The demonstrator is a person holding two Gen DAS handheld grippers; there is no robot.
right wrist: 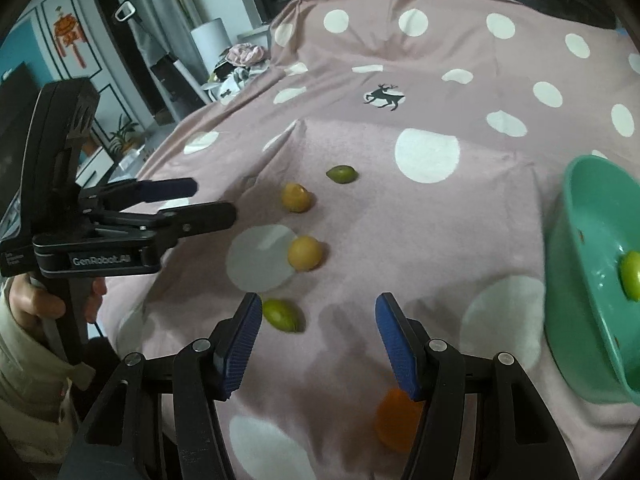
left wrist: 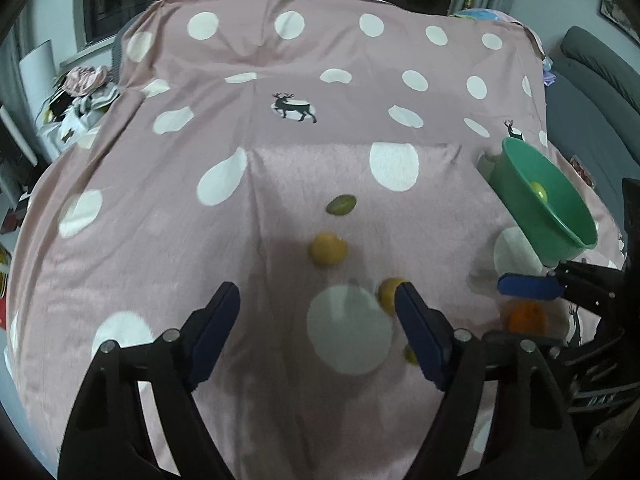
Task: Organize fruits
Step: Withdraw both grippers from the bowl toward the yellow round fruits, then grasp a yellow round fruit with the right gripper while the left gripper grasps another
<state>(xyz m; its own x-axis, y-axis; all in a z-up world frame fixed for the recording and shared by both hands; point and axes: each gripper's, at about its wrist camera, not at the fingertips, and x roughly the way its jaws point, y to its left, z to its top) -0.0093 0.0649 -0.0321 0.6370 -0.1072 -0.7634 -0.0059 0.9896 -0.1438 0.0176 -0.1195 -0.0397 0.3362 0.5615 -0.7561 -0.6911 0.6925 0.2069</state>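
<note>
Several small fruits lie on the pink spotted cloth (left wrist: 280,184): a green one (left wrist: 341,205), a yellow one (left wrist: 328,249), and a second yellow one (left wrist: 388,292) half hidden by my left gripper's right finger. My left gripper (left wrist: 317,288) is open over a white spot with nothing between its jaws; the right wrist view shows the left gripper (right wrist: 212,200) side-on. My right gripper (right wrist: 318,304) is open above the cloth, with a green fruit (right wrist: 280,315) by its left finger and an orange (right wrist: 394,420) under its right finger, not gripped. The tilted green bowl (right wrist: 588,320) holds one green fruit (right wrist: 632,276).
The cloth covers a bed that fills most of both views. A cluttered side table (right wrist: 240,64) and a white cylinder (right wrist: 212,40) stand past its far left corner. A person's hand (right wrist: 36,300) holds the left gripper's handle. A grey sofa (left wrist: 592,92) runs along the right.
</note>
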